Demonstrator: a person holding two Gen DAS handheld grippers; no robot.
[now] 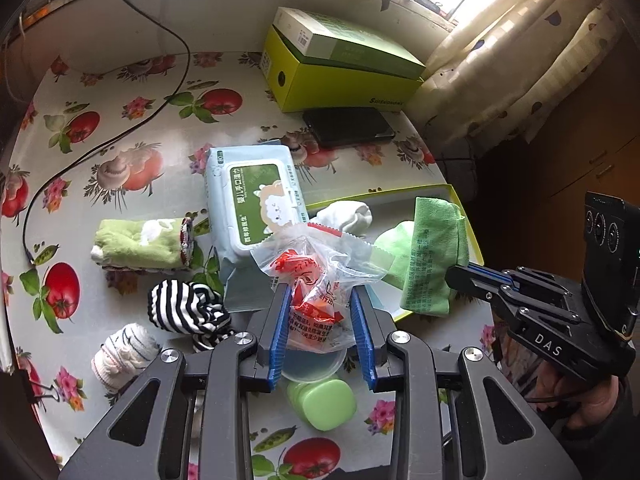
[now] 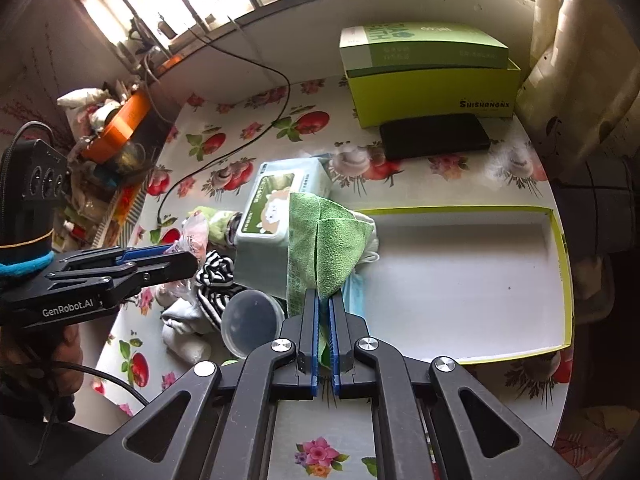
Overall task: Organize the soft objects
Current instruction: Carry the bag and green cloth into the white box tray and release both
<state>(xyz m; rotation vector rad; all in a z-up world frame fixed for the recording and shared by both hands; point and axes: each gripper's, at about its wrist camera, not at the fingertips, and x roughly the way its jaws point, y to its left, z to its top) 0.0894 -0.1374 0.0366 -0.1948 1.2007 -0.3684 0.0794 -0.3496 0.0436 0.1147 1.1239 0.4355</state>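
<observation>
From the left wrist view, the left claw [image 1: 320,300] grips a clear plastic bag [image 1: 316,272] with red print, its blue pads pressed against the bag's sides and holding it above the counter [image 1: 120,80]. Behind the bag lies a pack of wet wipes [image 1: 256,204]. To the left on the counter are a rolled green towel [image 1: 140,244], a black-and-white striped sock [image 1: 180,308] and a pale sock bundle [image 1: 124,352]. Beneath the claw are a clear round lid [image 1: 316,364] and a small green container [image 1: 324,404]. At the right the right claw [image 1: 456,276] pinches a green cloth [image 1: 432,252] over the shallow box tray [image 1: 472,232], where a white sock [image 1: 348,212] lies.

From the right wrist view, the right claw [image 2: 324,304] is closed on the green cloth [image 2: 320,240], which hangs over the tray's [image 2: 560,272] left edge, in front of the wipes pack [image 2: 272,208]. The tray's white floor is bare at the right. The left claw [image 2: 188,260] stands at the left with the plastic bag [image 2: 196,232] between its fingers.
</observation>
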